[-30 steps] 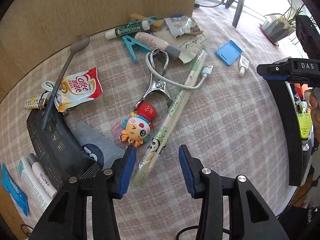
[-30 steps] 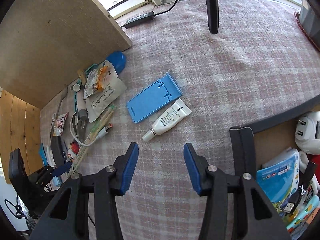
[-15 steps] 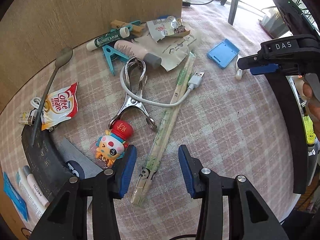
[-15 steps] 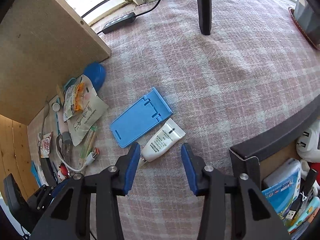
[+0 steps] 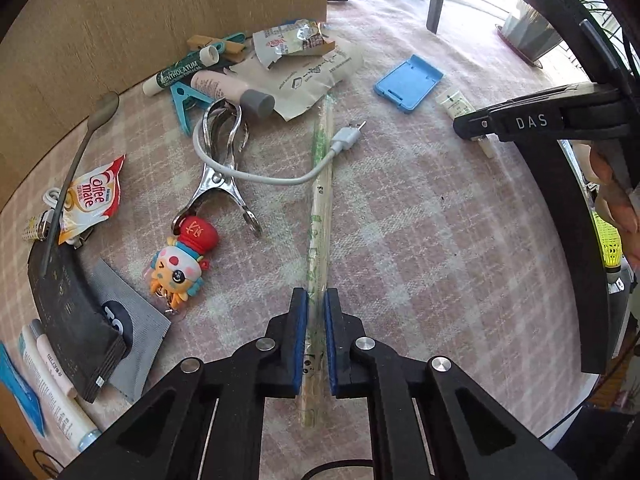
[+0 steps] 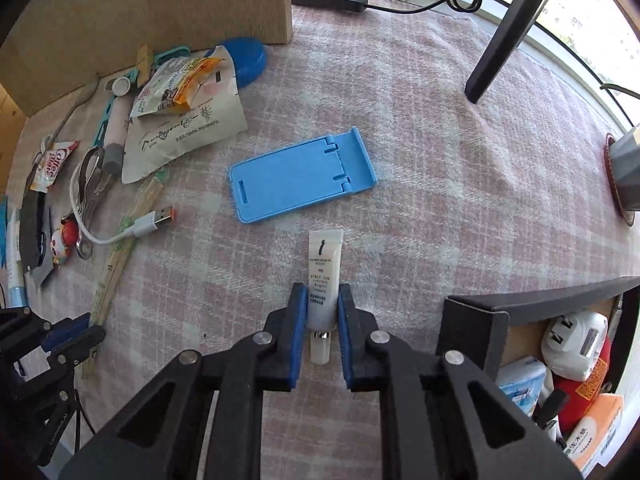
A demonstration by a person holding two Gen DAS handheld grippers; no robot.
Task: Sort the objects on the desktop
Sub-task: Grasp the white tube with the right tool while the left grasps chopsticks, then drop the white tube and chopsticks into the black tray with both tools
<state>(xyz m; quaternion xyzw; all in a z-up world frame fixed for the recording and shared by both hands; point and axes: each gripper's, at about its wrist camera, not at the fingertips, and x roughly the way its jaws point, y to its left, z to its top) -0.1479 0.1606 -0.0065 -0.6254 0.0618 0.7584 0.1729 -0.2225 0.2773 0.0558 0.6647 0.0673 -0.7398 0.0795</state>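
Left wrist view: pink plaid-clothed surface by a sunlit window. Left gripper, just closing, fingers now pinching the wrapped chopsticks; right gripper likewise pinching the white tube, both lying on the cloth.

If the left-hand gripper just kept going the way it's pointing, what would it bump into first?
The left gripper points steeply down and its jaws have just been closing on the wrapped chopsticks lying between them. So it would probably press the chopsticks straight into the pink checked tablecloth beneath, though the gap left is hard to judge.
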